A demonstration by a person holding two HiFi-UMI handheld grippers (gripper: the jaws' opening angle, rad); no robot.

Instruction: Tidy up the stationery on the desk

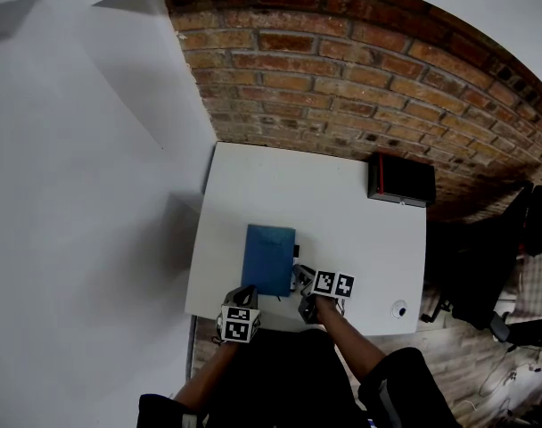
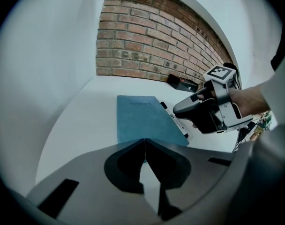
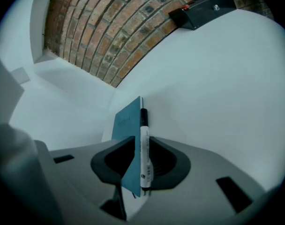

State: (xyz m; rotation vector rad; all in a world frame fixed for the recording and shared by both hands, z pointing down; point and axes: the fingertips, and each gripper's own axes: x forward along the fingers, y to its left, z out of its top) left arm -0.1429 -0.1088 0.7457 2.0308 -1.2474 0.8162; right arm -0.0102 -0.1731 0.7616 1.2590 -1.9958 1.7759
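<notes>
A blue notebook (image 1: 269, 257) lies flat near the front of the white desk (image 1: 342, 203). A black-capped white marker (image 2: 173, 118) lies along its right edge. My right gripper (image 1: 299, 277) reaches in from the right, rolled to one side. In the right gripper view the marker (image 3: 144, 144) and the notebook's edge (image 3: 126, 121) stand between the jaws of my right gripper (image 3: 141, 139), which are closed on them. My left gripper (image 1: 245, 292) hangs at the desk's front edge, just short of the notebook (image 2: 142, 118). The left gripper (image 2: 145, 140) is shut, with nothing in it.
A black box (image 1: 401, 179) with a red trim sits at the desk's back right corner against the brick wall. A small round object (image 1: 398, 308) rests near the front right corner. A dark chair (image 1: 494, 266) stands to the right of the desk.
</notes>
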